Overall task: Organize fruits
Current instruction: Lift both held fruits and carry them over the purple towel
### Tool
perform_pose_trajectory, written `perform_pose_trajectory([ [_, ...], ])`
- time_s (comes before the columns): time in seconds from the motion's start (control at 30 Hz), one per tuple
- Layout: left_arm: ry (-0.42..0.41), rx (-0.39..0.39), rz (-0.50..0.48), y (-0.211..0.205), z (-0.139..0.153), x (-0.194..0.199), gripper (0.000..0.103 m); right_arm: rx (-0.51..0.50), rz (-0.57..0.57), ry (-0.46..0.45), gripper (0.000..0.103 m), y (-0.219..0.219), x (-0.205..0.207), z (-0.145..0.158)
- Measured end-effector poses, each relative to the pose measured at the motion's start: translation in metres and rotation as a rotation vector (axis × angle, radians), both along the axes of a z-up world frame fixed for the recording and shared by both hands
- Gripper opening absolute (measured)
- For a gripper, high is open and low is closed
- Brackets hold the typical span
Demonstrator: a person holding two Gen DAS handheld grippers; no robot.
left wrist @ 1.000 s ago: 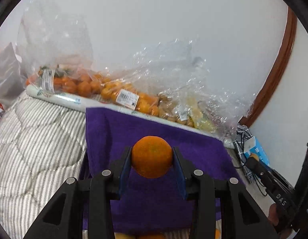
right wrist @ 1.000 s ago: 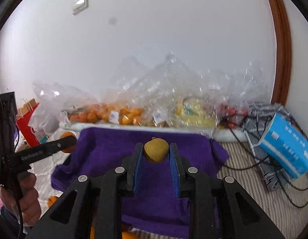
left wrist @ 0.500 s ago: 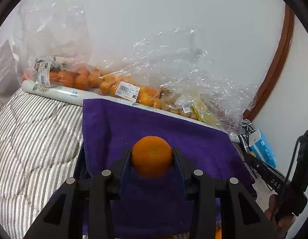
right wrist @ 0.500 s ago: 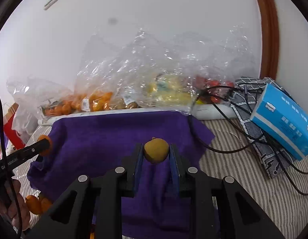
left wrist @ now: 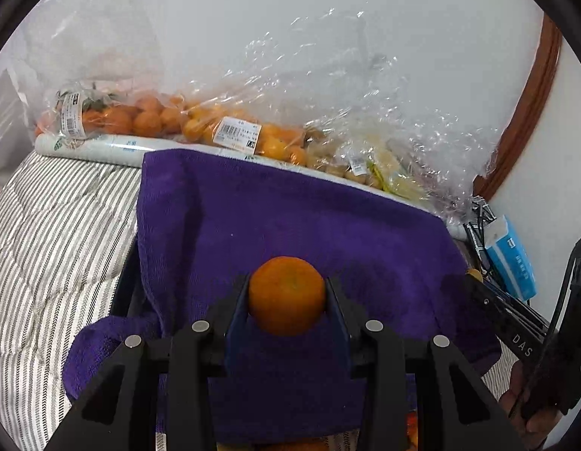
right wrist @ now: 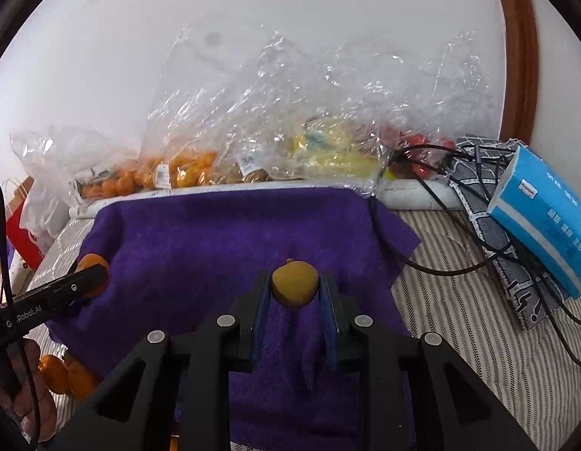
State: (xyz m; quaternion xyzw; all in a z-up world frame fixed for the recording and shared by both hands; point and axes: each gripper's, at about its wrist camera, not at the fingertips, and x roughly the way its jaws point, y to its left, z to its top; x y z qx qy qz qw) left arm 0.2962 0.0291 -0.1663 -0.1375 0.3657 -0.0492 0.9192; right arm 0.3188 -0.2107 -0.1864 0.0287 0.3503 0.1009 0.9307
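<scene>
Fruits ride high over the purple towel point(left wrist: 290, 210), mandarin point(left wrist: 286, 295) pinched in the left gripper point(left wrist: 287, 300), small yellow fruit point(right wrist: 295, 283) clamped by the right gripper point(right wrist: 295, 293), seemingly poised for sorted placement.

Fuzzy purple cloth towel point(left wrist: 290, 218), crinkly glossy plastic bags point(right wrist: 290, 112)

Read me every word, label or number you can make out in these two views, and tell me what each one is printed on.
"DAS": white letters on the right gripper finger side.
"Robot.AI", the start cut off: on the left gripper finger side.
Barcode stickers on the fruit bags: print too small to read.
Blue tissue pack: characters too blurred to read.
White roll: green print unreadable.
</scene>
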Motion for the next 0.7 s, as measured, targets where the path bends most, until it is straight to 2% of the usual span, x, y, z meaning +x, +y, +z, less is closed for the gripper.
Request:
perform_pose_trajectory([
  [0.27,0.056,0.011,0.015,-0.001,-0.008,0.005,0.038,-0.017,0.006,0.024,0.026,0.004,0.002,-0.007],
  [0.7,0.087,0.017,0.025,-0.001,-0.013,0.008,0.038,-0.027,0.005,0.055,0.026,0.005,0.007,-0.013],
])
